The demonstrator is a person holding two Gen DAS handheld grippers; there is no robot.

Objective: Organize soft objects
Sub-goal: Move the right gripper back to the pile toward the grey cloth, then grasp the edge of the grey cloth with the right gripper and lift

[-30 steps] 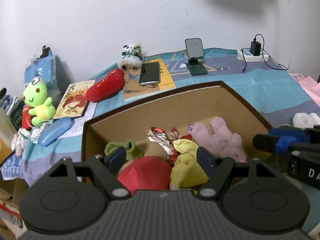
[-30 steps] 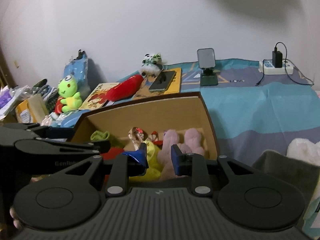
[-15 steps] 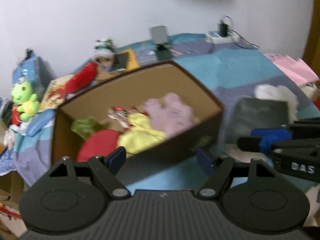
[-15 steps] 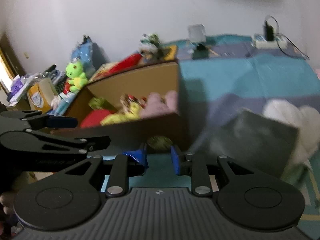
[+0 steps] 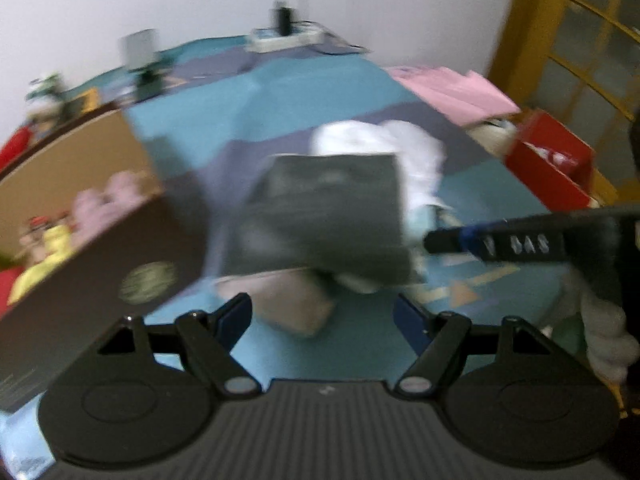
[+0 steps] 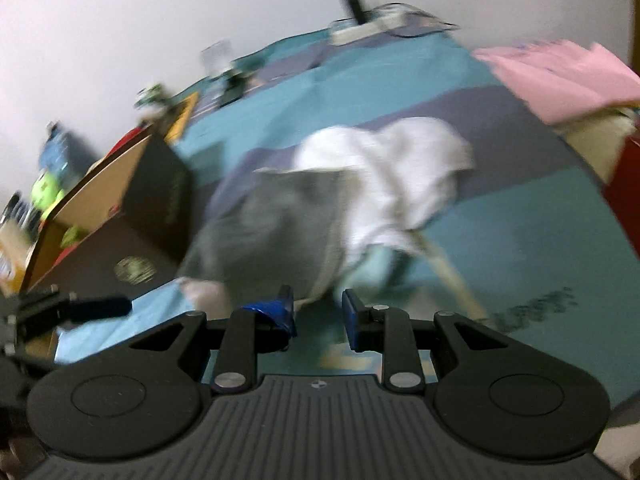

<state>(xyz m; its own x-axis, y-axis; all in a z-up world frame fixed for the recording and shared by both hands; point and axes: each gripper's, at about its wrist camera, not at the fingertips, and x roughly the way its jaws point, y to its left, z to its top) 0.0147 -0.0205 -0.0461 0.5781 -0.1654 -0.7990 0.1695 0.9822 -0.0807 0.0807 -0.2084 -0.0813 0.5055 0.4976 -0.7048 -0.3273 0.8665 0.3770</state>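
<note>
A pile of soft cloths lies on the teal tablecloth: a dark grey folded cloth [image 5: 324, 216] [image 6: 276, 224], a white fluffy one [image 5: 384, 144] [image 6: 396, 168] behind it and a pinkish piece [image 5: 296, 304] in front. The cardboard box [image 5: 100, 264] [image 6: 120, 216] with plush toys stands to the left. My left gripper [image 5: 322, 318] is open and empty, just before the pinkish piece. My right gripper [image 6: 318, 312] is open, narrowly, and empty, close to the grey cloth's near edge. Both views are blurred by motion.
A red box [image 5: 548, 164] and pink sheets [image 5: 452, 88] [image 6: 560, 72] lie at the right. A power strip with charger [image 5: 284, 36] and a phone stand [image 5: 140, 52] stand at the back by the wall. A yellow frame [image 5: 580, 20] rises at far right.
Both grippers have swung right, away from over the box, and now face the cloth pile beside it. Their openings have not changed.
</note>
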